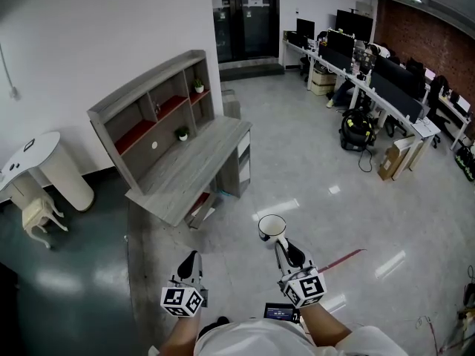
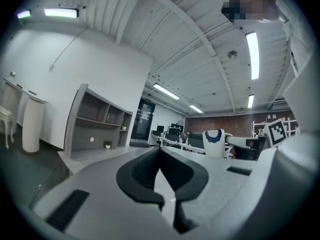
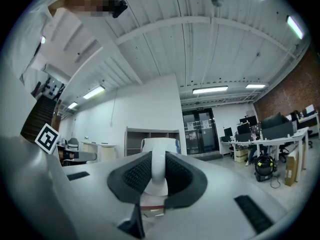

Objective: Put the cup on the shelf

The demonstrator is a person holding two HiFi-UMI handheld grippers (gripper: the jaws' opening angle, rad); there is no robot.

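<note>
– Two tongs and one cup. Where is the shelf from you?
– The shelf [image 1: 159,102] is ahead of me and off to my left, well apart. It stands at the back of a grey tabletop [image 1: 189,173] by the white wall, and its open boxes face me.
– And the cup?
– The white cup [image 1: 272,227] is up in the air in front of me, over the floor, with its mouth up. My right tongs [image 1: 280,243] pinch its handle, which points back toward me.
– And your other tongs?
– My left tongs [image 1: 191,258] are pressed together with nothing in them. They are on the side nearer the shelf.
– So which way next?
– I think the cup has to go forward and left, over the tabletop, to reach a box.
</note>
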